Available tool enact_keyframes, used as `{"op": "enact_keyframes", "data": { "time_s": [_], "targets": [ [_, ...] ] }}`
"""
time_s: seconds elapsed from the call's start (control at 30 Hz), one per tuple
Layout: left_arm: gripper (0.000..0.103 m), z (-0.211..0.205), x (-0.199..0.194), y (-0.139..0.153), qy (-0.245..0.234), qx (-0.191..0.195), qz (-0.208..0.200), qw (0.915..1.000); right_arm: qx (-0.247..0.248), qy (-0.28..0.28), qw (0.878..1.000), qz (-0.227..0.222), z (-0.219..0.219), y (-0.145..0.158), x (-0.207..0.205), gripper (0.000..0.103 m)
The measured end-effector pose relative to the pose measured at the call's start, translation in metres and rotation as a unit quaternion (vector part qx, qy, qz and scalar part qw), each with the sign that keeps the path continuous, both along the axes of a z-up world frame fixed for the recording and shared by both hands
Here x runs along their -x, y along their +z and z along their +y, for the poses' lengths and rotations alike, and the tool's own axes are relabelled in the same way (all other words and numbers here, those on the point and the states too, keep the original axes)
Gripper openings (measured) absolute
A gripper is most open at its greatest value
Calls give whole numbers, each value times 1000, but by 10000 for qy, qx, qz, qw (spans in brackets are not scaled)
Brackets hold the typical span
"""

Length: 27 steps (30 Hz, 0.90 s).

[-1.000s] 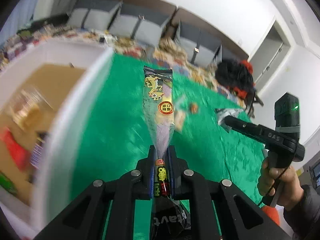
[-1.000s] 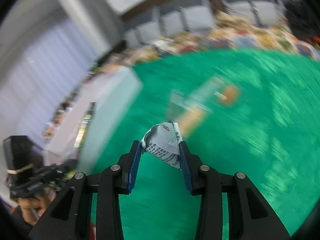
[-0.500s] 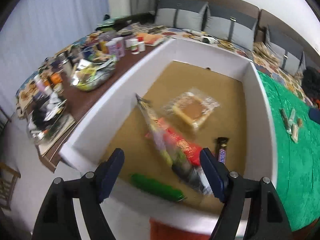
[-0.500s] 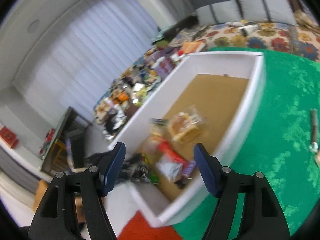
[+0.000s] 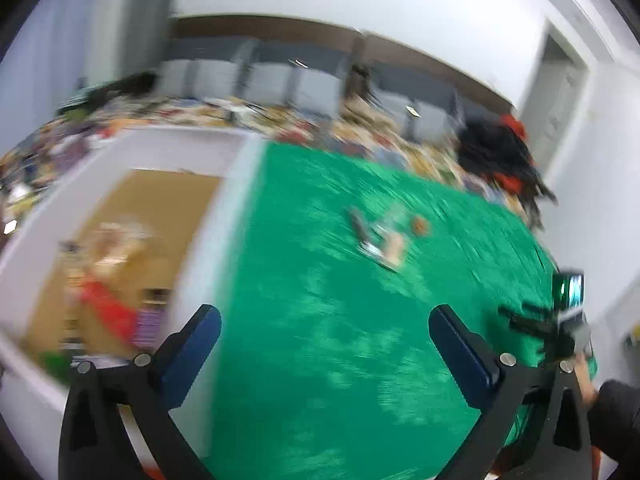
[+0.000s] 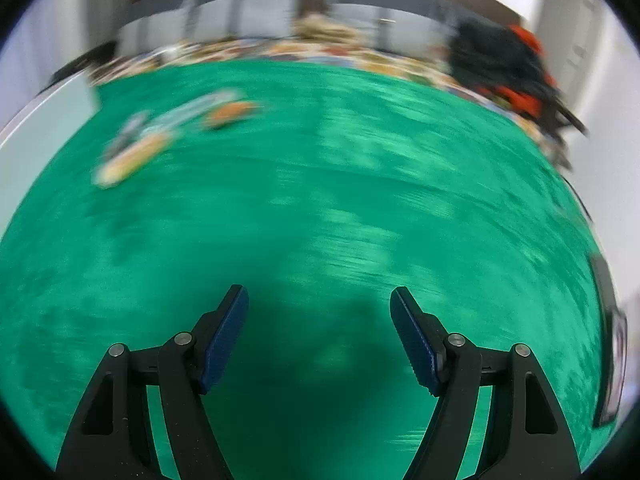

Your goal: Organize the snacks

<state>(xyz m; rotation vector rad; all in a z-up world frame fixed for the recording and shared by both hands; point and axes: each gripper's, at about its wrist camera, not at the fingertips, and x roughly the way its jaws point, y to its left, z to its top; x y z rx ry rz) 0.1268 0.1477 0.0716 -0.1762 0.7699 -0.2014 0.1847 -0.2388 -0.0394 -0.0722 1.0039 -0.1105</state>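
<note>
A: While both frames are smeared by motion, what does the left wrist view list?

B: Left gripper [image 5: 325, 322]: fingers spread wide, nothing between them. White box [image 5: 240, 216], brown floor, on the left: it holds several snacks, among them a clear-wrapped pale item [image 5: 120, 240], a red packet [image 5: 106, 306] and a small purple one [image 5: 148, 326]; finer detail is blurred. Green cloth [image 5: 320, 360]: a small cluster of loose snacks [image 5: 384, 236] lies well apart from the box. The right gripper's handle shows at the right edge.

A: And the right wrist view?

B: Right gripper [image 6: 319, 300]: fingers spread, empty, over bare cloth. The cluster of loose snacks sits at upper left, near the box's corner [image 6: 60, 120].

A: Progress?

B: Judged partly done: several snacks boxed, a few left on the cloth to collect.
</note>
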Motion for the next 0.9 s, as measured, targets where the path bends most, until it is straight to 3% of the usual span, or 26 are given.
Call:
{"op": "enact_keyframes", "data": {
  "time_s": [0.17, 0.4, 0.57, 0.9],
  "targets": [
    [103, -76, -57, -62, -288, -546, 665, 9959, -89, -532, 9985, -43, -44, -9, 3, 77],
    [103, -94, -119, -119, -92, -1076, 1004, 9891, -374, -719, 9967, -75, -57, -11, 1, 82],
    [103, -89, -122, -137, 74, -1187, 827, 9895, -351, -813, 9961, -58, -60, -14, 10, 87],
    [103, -89, -124, -140, 81, -1133, 812, 9902, -297, -893, 9956, -46, -61, -14, 9, 90]
  ]
}}
